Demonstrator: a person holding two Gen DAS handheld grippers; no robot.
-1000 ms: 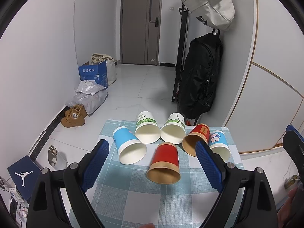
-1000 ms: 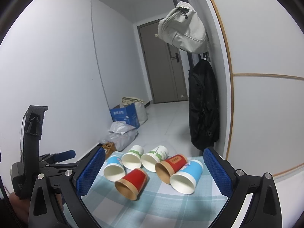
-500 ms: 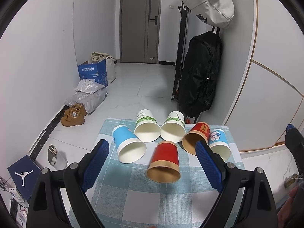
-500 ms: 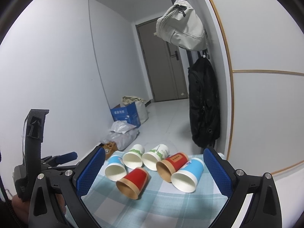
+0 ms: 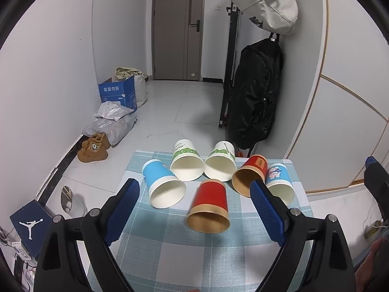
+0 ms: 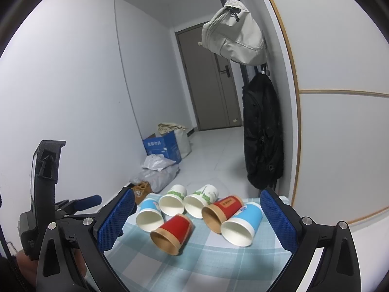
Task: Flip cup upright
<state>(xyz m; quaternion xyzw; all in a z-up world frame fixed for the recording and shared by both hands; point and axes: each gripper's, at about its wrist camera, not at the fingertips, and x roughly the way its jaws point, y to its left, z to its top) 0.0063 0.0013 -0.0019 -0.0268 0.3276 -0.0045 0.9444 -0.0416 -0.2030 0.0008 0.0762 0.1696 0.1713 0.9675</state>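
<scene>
- Little change is seen from a second ago: the left gripper point(image 5: 194, 209) is still held spread wide above the near part of the table, nothing pinched, the view only nudged a touch.
- The right gripper point(image 6: 197, 219) is likewise kept wide apart and empty, tilted slightly more than before.
- Six cups are left lying on their sides, mouths turned near, none moved: the left blue cup point(image 5: 163, 185), two green-and-white cups point(image 5: 186, 163) point(image 5: 220, 164), the near red cup point(image 5: 209, 206) out in front, the far red cup point(image 5: 249, 176), and the right blue cup point(image 5: 279, 182) touching it.
- The checked tablecloth point(image 5: 194, 255) is seen beneath them.
- Beyond, shoes point(image 5: 93, 147), a blue box point(image 5: 118, 95), a grey door point(image 5: 178, 26), a black backpack point(image 5: 257, 92) and a pale bag point(image 5: 267, 2) are noted.
</scene>
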